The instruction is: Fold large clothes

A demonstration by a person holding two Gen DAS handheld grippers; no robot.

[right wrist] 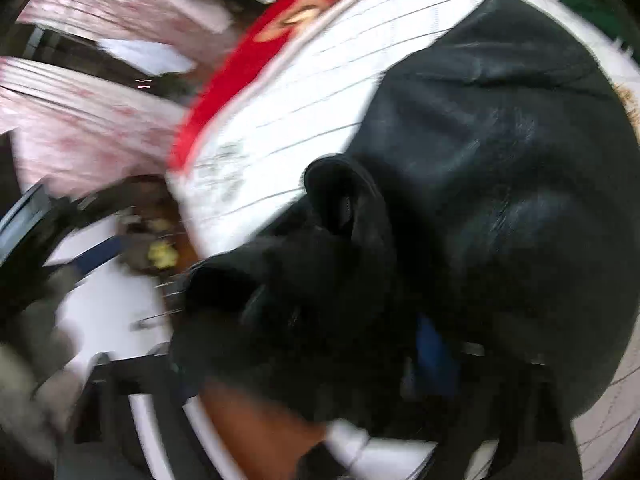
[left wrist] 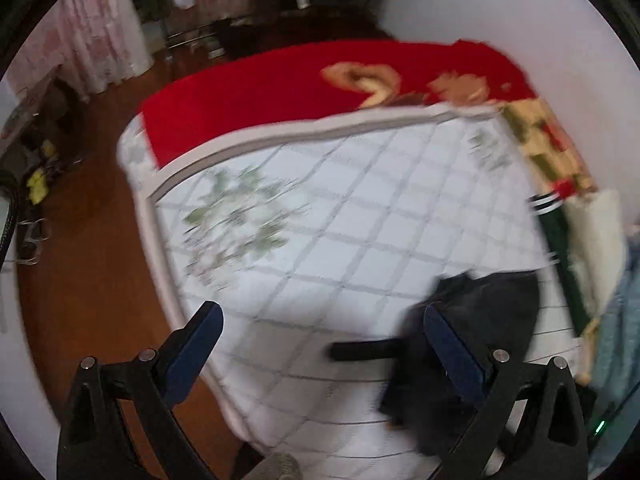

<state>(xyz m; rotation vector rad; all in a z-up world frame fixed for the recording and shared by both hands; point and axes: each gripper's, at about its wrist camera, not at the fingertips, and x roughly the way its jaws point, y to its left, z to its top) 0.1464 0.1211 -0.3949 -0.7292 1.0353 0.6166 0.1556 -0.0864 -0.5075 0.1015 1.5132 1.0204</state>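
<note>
Black leather-like jacket [left wrist: 496,312] lies heaped on the white quilted bed [left wrist: 320,216], at its near right part, with the left tool [left wrist: 322,330] spread wide and empty just above the bed, while the right tool [right wrist: 304,364], jaws apart, sits half buried under that jacket.

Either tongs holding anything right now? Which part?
Left tongs are open, holding nothing. Right tongs are mostly buried under the black garment; the blurred view shows no grip on it.
</note>
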